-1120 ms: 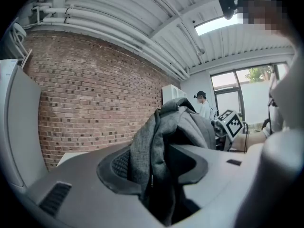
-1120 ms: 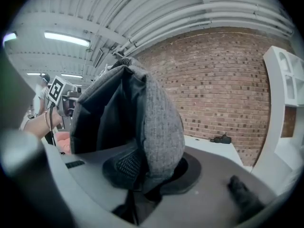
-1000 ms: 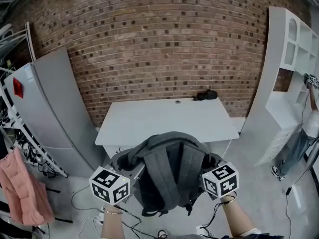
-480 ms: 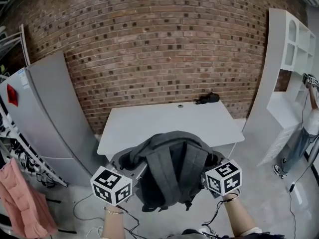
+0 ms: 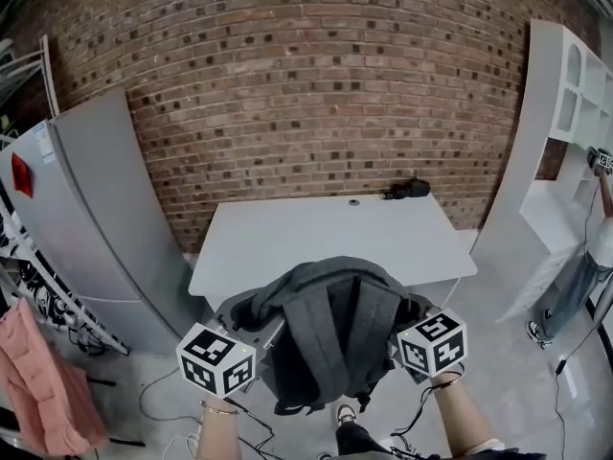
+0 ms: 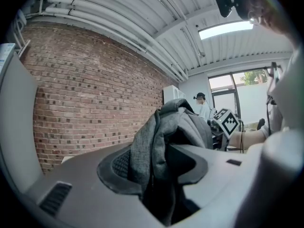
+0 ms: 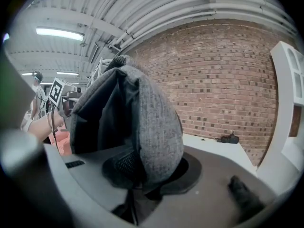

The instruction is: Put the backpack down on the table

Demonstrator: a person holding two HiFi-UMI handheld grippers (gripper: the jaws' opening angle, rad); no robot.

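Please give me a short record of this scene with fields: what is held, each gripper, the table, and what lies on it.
held thing: gray backpack, in the air, straps facing the person
left gripper: shut on backpack fabric
right gripper: shut on backpack fabric
table: white, beyond the backpack, against the brick wall
on table: small black object at the far edge
task state: backpack not yet on table
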